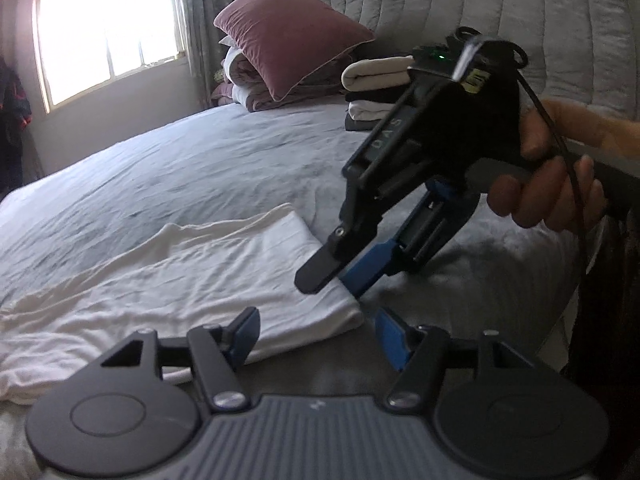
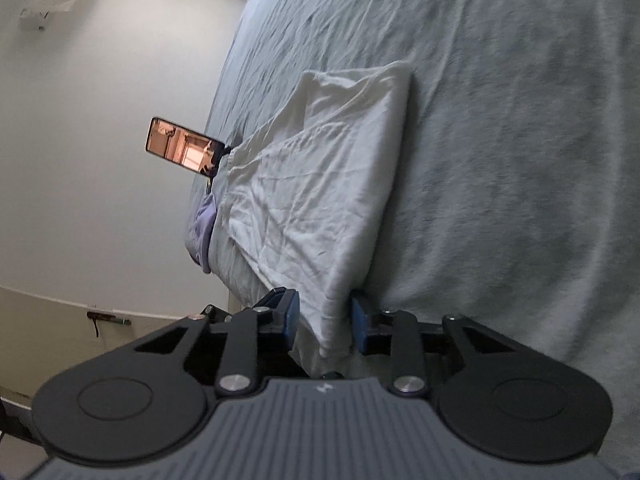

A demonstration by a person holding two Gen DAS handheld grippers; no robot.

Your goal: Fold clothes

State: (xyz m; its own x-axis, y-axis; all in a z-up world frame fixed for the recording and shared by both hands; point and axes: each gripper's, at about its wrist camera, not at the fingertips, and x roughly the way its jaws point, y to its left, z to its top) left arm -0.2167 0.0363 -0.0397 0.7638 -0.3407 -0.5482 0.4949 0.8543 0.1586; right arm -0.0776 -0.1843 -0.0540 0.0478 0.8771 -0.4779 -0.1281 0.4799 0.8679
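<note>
A white garment (image 1: 192, 280), folded into a long strip, lies on the grey bedsheet (image 1: 180, 168). My left gripper (image 1: 316, 336) stands open at the strip's near right corner; the cloth reaches between its blue fingers (image 1: 244, 330) without being pressed. My right gripper (image 1: 338, 280), held by a person's hand (image 1: 548, 184), comes down on the same corner from the right. In the right wrist view the garment (image 2: 320, 184) runs away from the right gripper (image 2: 325, 316), and its folded edge fills the narrow gap between the pads (image 2: 290, 312).
A stack of folded clothes (image 1: 372, 92) stands by the padded headboard (image 1: 500, 20), beside a pink pillow (image 1: 292, 32) on rolled bedding. A window (image 1: 108, 36) is at far left. A phone (image 2: 184, 147) on a stand sits at the bed's edge, near a purple cloth (image 2: 202, 236).
</note>
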